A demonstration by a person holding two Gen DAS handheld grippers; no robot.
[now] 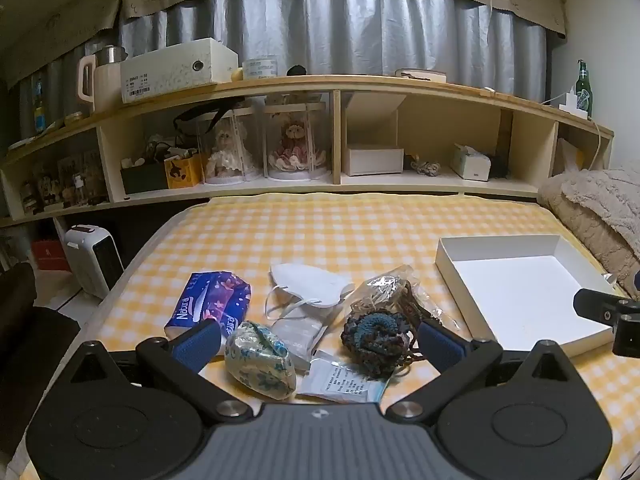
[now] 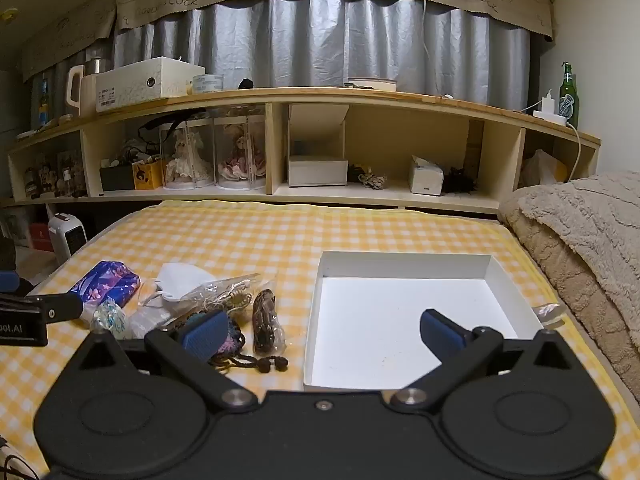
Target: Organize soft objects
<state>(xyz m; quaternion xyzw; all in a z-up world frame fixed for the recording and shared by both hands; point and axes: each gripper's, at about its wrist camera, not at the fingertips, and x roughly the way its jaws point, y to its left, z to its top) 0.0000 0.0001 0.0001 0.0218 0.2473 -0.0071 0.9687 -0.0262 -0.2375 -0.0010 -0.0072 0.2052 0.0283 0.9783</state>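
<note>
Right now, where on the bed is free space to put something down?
Free: the inside of the white box, and the checked sheet between the shelf and the pile. Crowded: left of the box, around the tissue pack, mask and crochet piece.

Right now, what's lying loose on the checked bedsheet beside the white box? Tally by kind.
Tissue pack: 1
Face mask: 1
Floral pouch: 1
Crochet piece: 1
Clear plastic bags: 3
Paper slip: 1
Total: 8
</note>
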